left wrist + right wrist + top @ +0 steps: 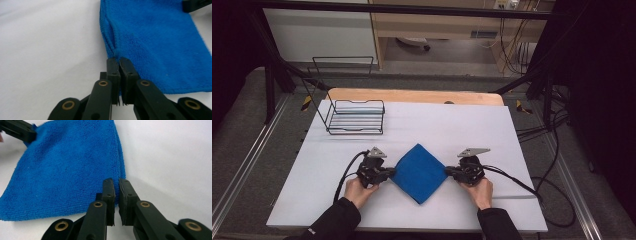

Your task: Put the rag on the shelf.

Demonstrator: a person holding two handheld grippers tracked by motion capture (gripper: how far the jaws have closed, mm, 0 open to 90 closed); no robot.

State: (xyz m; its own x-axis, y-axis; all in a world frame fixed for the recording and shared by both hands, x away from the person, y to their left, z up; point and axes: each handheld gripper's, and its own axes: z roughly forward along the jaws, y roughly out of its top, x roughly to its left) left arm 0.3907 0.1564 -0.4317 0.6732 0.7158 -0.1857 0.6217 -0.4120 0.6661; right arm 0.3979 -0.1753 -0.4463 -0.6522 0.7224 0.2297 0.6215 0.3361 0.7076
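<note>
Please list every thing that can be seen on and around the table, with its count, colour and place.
cloth: one, blue, folded, set cornerwise near the front middle of the table
wire basket: one, black, back left of the table
table: one, white cover, wooden strip at the back edge
cables: several, black, floor to the right
left gripper: one, black, shut on the cloth's left corner
right gripper: one, black, shut on the cloth's right corner
hands: two, in black sleeves, front edge

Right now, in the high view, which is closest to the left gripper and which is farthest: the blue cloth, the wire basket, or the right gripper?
From the left gripper:
1. Blue cloth, its left corner pinched in the jaws.
2. Right gripper, across the cloth at its right corner.
3. Wire basket, at the table's far left.
</note>
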